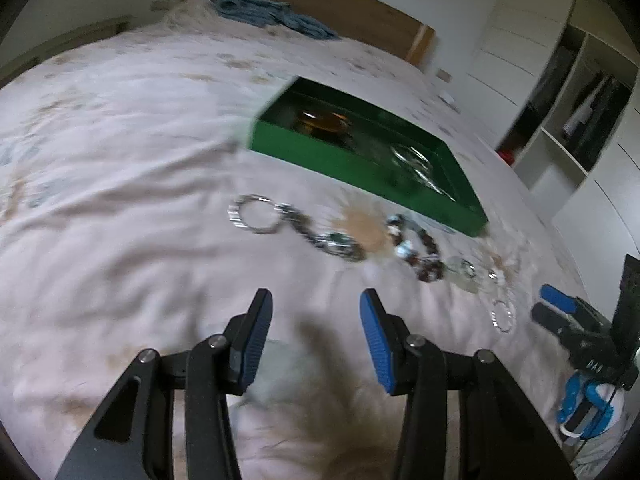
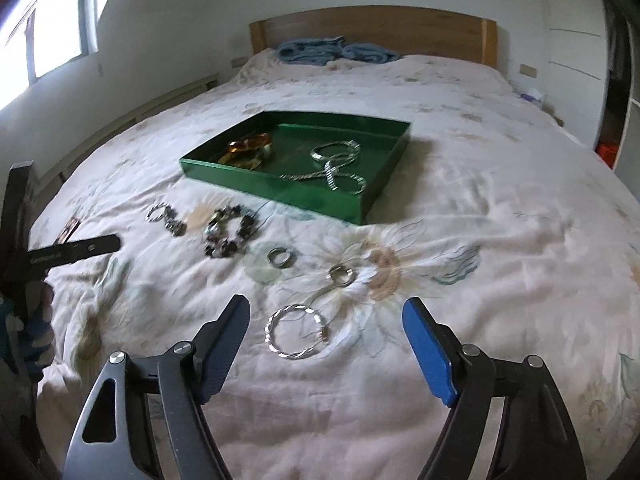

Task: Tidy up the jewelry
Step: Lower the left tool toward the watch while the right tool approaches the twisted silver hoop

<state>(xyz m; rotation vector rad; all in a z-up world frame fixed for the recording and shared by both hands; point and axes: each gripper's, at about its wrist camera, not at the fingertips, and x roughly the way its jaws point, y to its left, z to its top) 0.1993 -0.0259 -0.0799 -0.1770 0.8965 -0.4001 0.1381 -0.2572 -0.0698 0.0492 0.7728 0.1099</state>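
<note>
On the bed (image 2: 460, 216), under a pale floral cover, the loose jewelry runs in a slanting row from the left side toward the foot edge. Farthest left lies a silver bangle (image 2: 157, 213) touching a dark bead bracelet (image 2: 176, 226). Just beside them is a chunky stone bracelet (image 2: 230, 236), its beads dark with one pale stone. Next come a dark ring (image 2: 281, 258) and a silver ring (image 2: 341, 273), near each other but apart. Closest to the foot edge lies a twisted silver bangle (image 2: 297, 332).

Behind the row, toward the headboard, the green tray (image 2: 276, 190) sits near the middle of the bed. It holds amber pieces (image 2: 248, 148) at its left end and silver bangles with a chain (image 2: 336, 160) at its right end. A blue blanket (image 2: 336, 52) is bunched against the wooden headboard (image 2: 372, 26).

The left gripper (image 1: 316, 320) hovers over bare cover short of the row, jaws parted with nothing between them; its view is blurred. The right gripper (image 2: 326, 324) stands wide apart over the twisted silver bangle, which lies between its fingers untouched. Nothing stands between either tool and the jewelry. A white wardrobe (image 1: 560, 128) with open shelves stands off the right side of the bed.
</note>
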